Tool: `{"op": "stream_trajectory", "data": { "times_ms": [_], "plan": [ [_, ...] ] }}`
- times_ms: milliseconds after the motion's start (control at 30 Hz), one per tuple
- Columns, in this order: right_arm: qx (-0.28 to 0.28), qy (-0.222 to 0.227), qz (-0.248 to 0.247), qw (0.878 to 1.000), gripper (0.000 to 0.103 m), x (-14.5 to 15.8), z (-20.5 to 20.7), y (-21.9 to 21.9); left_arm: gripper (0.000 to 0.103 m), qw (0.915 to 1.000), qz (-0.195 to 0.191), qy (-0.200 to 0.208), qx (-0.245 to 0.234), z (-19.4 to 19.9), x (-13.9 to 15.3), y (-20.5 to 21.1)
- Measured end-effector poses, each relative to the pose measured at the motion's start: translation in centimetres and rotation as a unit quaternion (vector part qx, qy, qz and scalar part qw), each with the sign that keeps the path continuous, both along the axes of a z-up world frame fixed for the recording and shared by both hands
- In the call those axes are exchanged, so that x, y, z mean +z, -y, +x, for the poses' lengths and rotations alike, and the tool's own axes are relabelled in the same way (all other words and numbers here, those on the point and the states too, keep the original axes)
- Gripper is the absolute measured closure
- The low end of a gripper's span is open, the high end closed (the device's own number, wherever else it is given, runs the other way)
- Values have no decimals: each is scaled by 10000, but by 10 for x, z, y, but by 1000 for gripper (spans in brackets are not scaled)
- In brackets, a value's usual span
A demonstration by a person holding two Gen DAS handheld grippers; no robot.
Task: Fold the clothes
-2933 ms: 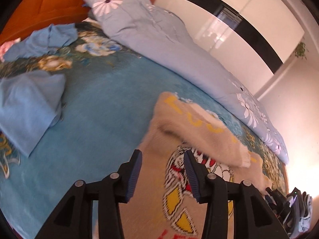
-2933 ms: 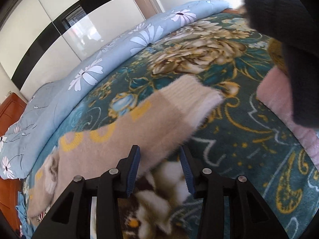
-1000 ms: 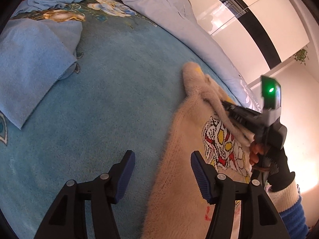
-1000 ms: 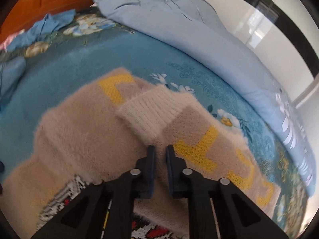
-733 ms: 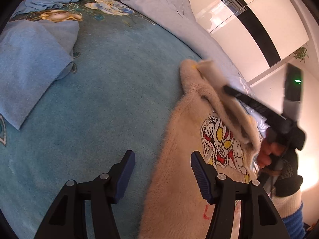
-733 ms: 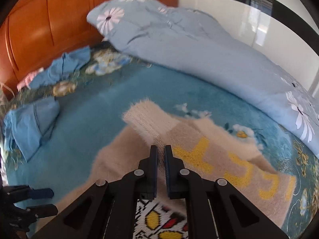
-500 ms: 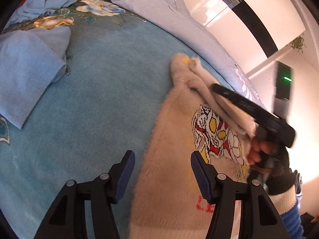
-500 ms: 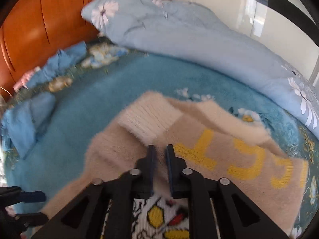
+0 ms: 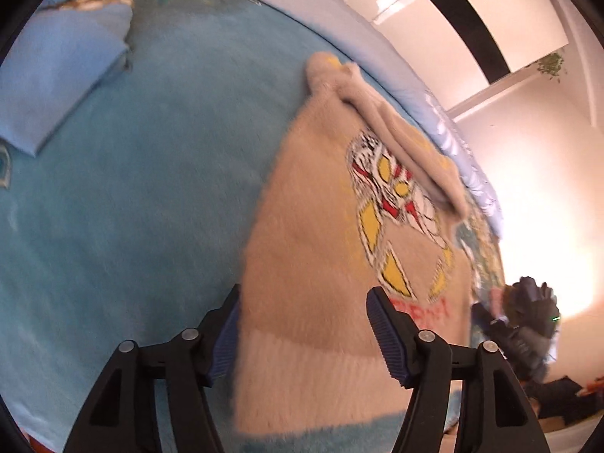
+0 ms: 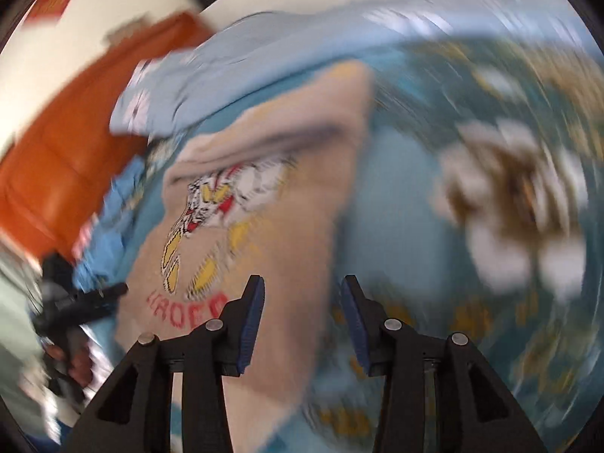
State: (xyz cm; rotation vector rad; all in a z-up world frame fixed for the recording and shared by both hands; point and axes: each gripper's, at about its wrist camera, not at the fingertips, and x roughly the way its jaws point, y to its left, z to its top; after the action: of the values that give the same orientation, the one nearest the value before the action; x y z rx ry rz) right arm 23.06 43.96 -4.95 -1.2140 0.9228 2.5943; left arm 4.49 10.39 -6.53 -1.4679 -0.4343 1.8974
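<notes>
Sweater (image 9: 313, 264) between and beyond the left jaws: fuzzy beige, paler cream hem band, chest figure in white, black, yellow and red, red lettering below. Bed blanket (image 9: 151, 173) left of the jaws: teal-blue. Folded garment (image 9: 49, 71) far left: plain light blue.

My bed (image 9: 143, 173) wears a blue floral blanket; on it lie the beige sweater (image 9: 321, 264), folded blue garment (image 9: 56, 75) and pale-blue duvet (image 9: 362, 41).

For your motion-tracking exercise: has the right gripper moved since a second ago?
Yes. The right gripper has let go of the sweater sleeve, its jaws just opening, and swung away from the orange headboard toward the hem.
</notes>
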Motion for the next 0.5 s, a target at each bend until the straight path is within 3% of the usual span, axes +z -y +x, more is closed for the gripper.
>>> {"op": "stream_trajectory", "data": {
  "times_ms": [167,267,500],
  "plan": [
    [192,-298,-458,9983,58,-19,15,19,33,9985,451,310,-42,13,-6,13],
    [428,-473,-1009,9929,56,-25,11,29,33,9966,654,497,-100,21,-8,19],
    [669,-768,-1523,9831,59,-38,27,45,35,9937,999,508,-54,36,-8,31]
  ]
}}
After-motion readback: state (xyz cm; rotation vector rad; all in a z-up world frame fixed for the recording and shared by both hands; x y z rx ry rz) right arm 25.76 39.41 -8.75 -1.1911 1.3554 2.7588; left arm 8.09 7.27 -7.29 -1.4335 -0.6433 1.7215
